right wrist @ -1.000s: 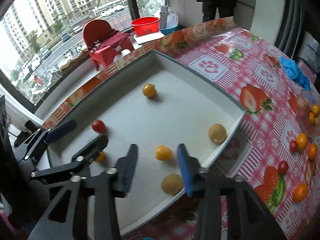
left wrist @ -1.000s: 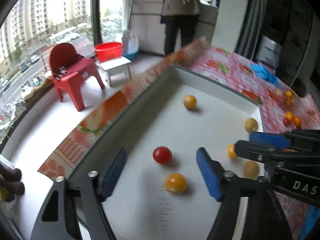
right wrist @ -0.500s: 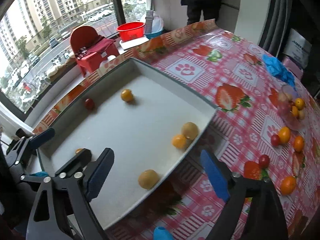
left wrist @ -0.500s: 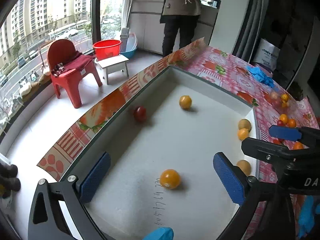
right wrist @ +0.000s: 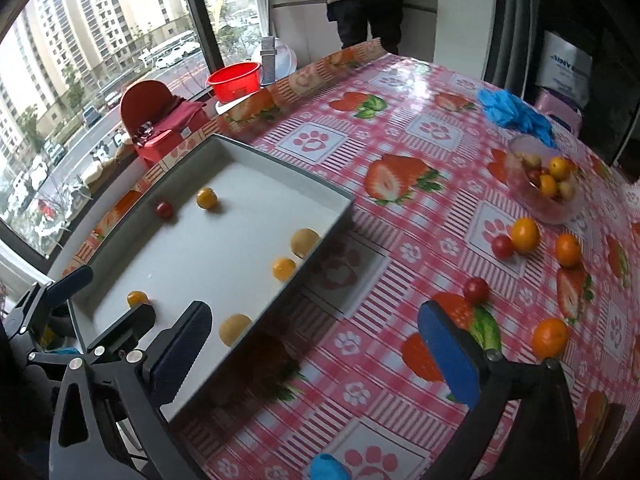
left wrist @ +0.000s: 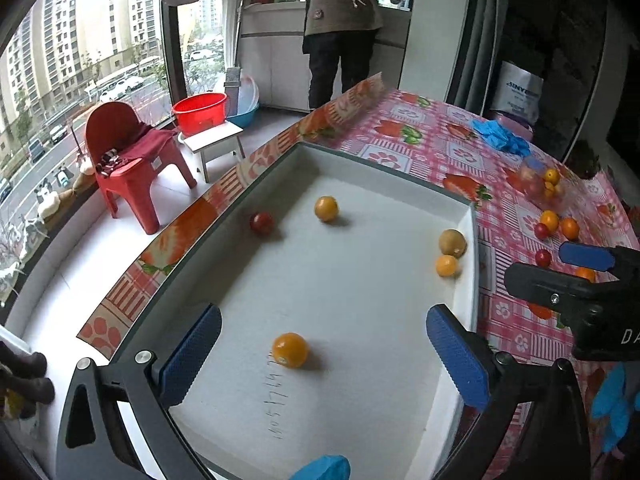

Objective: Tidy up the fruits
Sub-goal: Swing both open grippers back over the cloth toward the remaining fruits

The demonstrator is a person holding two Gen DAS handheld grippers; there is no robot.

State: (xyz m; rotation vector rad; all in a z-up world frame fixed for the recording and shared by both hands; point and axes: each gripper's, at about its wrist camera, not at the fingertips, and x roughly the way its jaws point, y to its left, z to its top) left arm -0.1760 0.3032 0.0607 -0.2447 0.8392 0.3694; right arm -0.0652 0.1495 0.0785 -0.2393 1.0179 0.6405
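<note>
Right wrist view: our right gripper (right wrist: 316, 344) holds its fingers apart, empty, over the desk (right wrist: 400, 216); the red cherry tomato (right wrist: 476, 289) lies just ahead-right, nearest it. Left gripper (left wrist: 320, 356), fingers also apart, hovers over the tray (left wrist: 474, 264).

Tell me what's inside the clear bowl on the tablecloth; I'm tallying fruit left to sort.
The clear bowl holds several small fruits: orange, red and pale yellowish ones show near its mouth. The pile hides any fruit beneath it, so an exact count isn't possible.
</note>
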